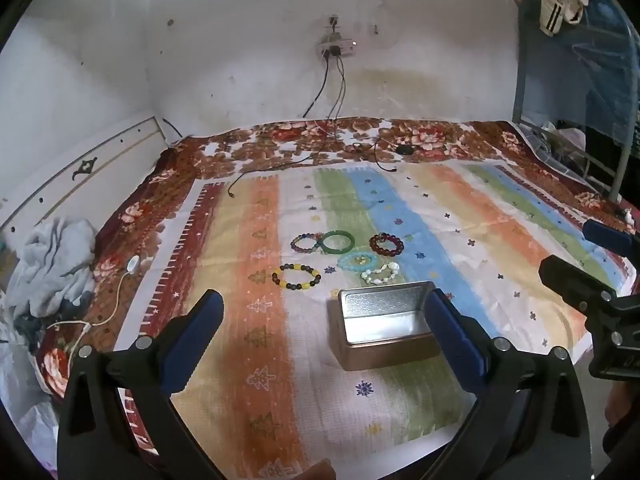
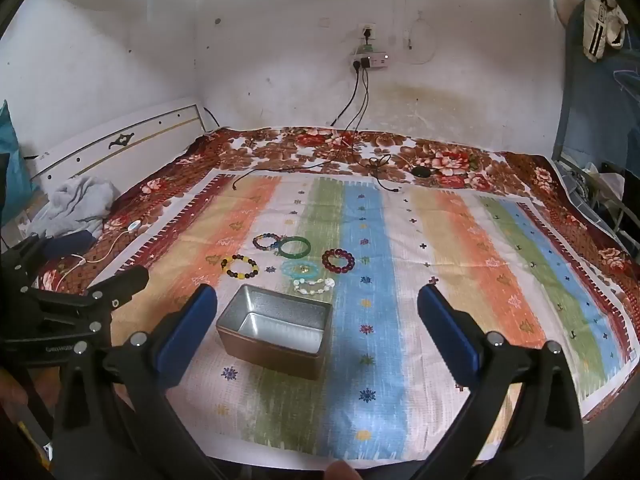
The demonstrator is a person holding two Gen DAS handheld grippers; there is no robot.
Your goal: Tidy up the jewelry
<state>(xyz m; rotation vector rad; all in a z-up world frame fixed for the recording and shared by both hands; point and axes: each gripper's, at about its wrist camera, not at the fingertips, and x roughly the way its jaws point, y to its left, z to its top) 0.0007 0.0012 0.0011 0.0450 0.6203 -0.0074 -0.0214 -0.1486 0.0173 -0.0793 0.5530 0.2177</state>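
An open, empty metal tin [image 1: 382, 326] [image 2: 276, 330] stands on the striped cloth [image 1: 248, 264] [image 2: 460, 264]. Beyond it lie several bracelets: a yellow-and-dark beaded one [image 1: 296, 276] [image 2: 240, 266], a multicoloured one [image 1: 305, 241] [image 2: 267, 241], a green bangle [image 1: 338, 241] [image 2: 295, 247], a dark red one [image 1: 386, 244] [image 2: 338, 260], a turquoise one [image 1: 357, 261] [image 2: 301, 269] and a pale shell one [image 1: 380, 273] [image 2: 314, 286]. My left gripper [image 1: 324, 308] hangs open above the cloth near the tin. My right gripper [image 2: 318, 304] is open too, holding nothing.
A floral bedspread [image 1: 280, 140] [image 2: 460, 160] lies under the cloth. Black cables [image 1: 280, 166] [image 2: 304, 168] trail from a wall socket onto the bed. Crumpled grey fabric [image 1: 52, 264] [image 2: 76, 204] and a white cable sit at the left. A metal bed frame [image 1: 624, 160] stands at the right.
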